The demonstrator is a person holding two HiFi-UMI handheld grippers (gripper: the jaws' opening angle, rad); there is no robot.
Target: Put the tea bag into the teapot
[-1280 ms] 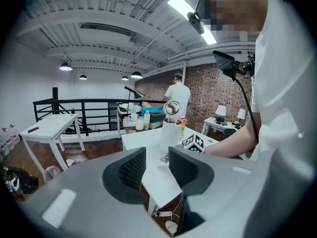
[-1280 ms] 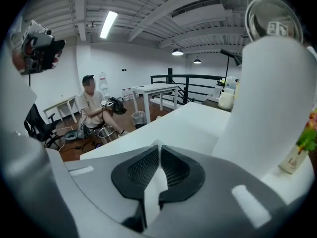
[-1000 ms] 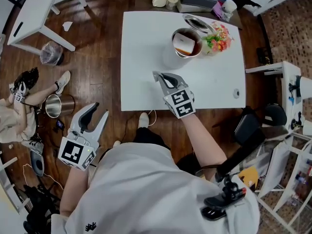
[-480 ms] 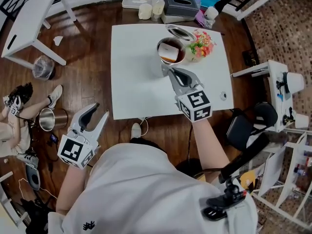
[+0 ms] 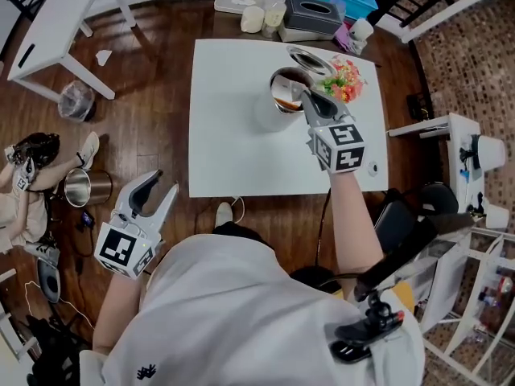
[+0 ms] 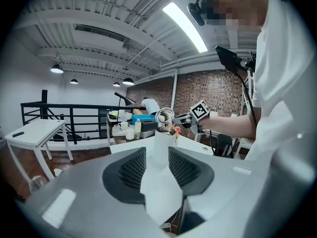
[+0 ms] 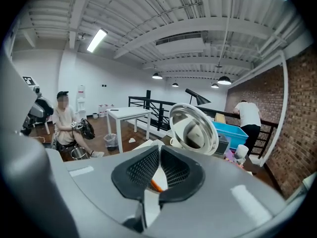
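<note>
Two grippers in view. The right gripper [image 5: 302, 93] reaches over the far right part of the white table [image 5: 233, 143], jaws pressed together with nothing clamped and tips at the rim of the teapot [image 5: 267, 112]. The tea bag [image 5: 286, 101], white with orange-brown, lies inside the open teapot. A shiny round lid [image 5: 310, 57] stands tipped open on the pot's far side, near a small bunch of flowers [image 5: 348, 79]. The left gripper [image 5: 158, 193] hangs off the table's near left corner over the wood floor [image 5: 153, 119], jaws apart, empty.
</note>
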